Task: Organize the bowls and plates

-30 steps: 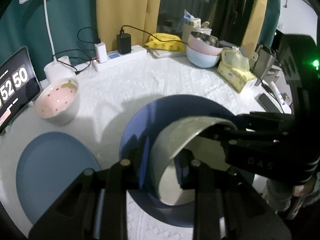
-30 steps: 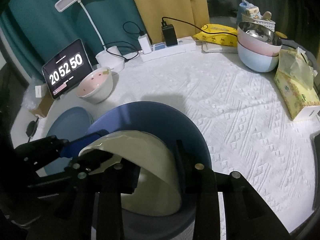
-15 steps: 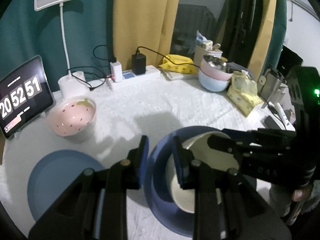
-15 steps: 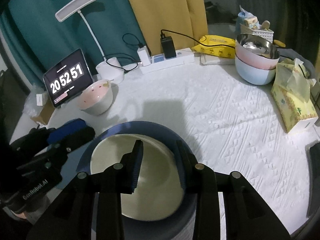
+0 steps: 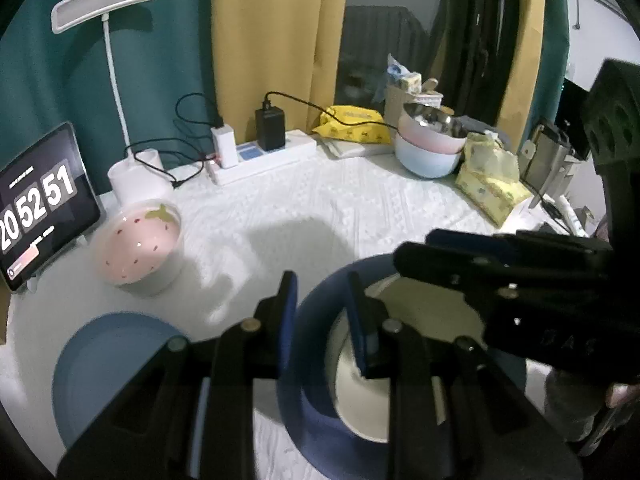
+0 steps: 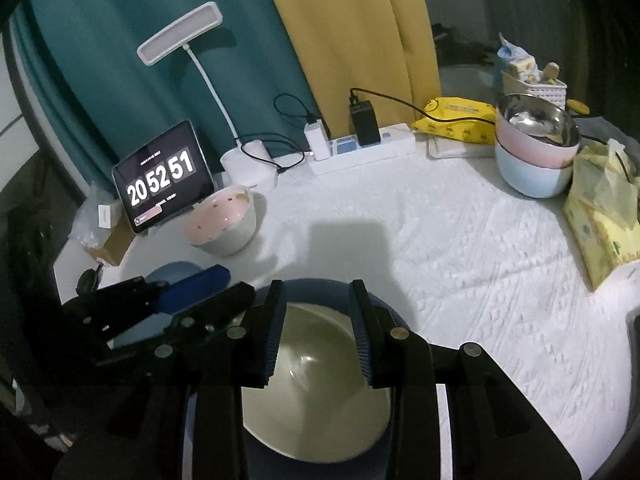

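**Table lot, plates and bowls**

1. Blue bowl (image 5: 316, 420): dark, on the white cloth (image 6: 440, 260) at the near edge, upright.
2. Cream bowl (image 6: 320, 400): nested upright inside the blue bowl, with its rim below the blue rim.
3. Left gripper (image 5: 322, 312): straddles the blue bowl's left rim, one finger outside and one inside. The jaws stand narrow and pinch the wall between them.
4. Right gripper (image 6: 318, 332): over the cream bowl, with its tips reaching to the far rim. The jaws are part-spread and the bowl's inside shows between them. Nothing is pinched.
5. Blue plate (image 5: 112, 360): flat on the cloth, left of the blue bowl and apart from it.
6. Strawberry bowl (image 5: 138, 248): pink inside, with seed dots. It stands behind the plate, just beside the tablet (image 6: 162, 180), which shows a clock.
7. Bowl stack (image 6: 532, 152): far right, a steel bowl in a pink one in a pale blue one.
8. Tissue pack (image 6: 604, 216): yellow, just right of the stack.
9. Lamp (image 6: 180, 34): white, at the back left. Its base is behind the strawberry bowl.
10. Power strip (image 6: 360, 152): white, along the back edge, with two chargers plugged in.
11. Yellow packet (image 6: 460, 120): behind the strip's right end.
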Demonstrator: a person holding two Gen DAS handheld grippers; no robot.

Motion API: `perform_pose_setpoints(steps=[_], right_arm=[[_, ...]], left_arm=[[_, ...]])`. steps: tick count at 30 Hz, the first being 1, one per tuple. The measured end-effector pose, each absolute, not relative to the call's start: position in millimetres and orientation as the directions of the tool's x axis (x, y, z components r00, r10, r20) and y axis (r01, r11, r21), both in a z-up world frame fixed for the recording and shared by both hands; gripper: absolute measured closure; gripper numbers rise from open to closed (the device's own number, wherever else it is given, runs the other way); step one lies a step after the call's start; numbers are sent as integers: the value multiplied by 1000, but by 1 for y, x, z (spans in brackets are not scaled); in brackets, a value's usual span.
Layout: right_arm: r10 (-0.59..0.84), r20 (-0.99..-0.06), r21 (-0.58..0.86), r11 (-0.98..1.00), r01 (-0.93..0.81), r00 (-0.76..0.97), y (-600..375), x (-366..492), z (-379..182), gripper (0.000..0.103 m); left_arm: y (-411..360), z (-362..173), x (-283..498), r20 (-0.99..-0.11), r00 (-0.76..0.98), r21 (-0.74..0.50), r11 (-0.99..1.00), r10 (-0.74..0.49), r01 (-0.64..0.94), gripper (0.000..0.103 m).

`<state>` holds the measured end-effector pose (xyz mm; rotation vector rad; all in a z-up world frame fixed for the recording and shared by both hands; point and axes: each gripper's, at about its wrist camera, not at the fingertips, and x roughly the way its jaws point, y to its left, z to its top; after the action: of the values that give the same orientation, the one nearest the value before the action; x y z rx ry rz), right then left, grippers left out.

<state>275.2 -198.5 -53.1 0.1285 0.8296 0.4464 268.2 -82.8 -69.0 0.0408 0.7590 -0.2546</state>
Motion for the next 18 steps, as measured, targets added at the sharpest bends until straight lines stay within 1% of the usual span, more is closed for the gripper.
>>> perform_pose_setpoints(steps=[7, 9, 11, 14, 15, 16, 18], right_arm=[[412, -684, 264, 909, -322, 602, -196, 286, -60, 69], [402, -686, 250, 913, -322, 606, -195, 287, -62, 69], [354, -689, 186, 930, -318, 633, -191, 287, -63, 69], [283, -698, 89, 946, -313, 657, -187, 286, -68, 69], [273, -711, 77, 946, -314, 648, -187, 288, -72, 69], [266, -734, 72, 945, -319, 624, -187, 290, -78, 67], [255, -742, 57, 945, -321, 620, -188, 291, -82, 65]], left_arm=[[-84, -73, 278, -693, 688, -54, 968, -214, 246, 78], [-86, -74, 279, -695, 693, -28, 970, -191, 240, 78], [-88, -78, 281, -706, 689, -4, 973, -167, 232, 78], [-89, -83, 284, -723, 664, -30, 969, -191, 246, 78], [-91, -85, 284, -728, 657, -33, 967, -196, 252, 77], [-94, -87, 284, -727, 662, -13, 968, -182, 252, 77], [-97, -87, 283, -725, 667, 5, 967, -172, 254, 77]])
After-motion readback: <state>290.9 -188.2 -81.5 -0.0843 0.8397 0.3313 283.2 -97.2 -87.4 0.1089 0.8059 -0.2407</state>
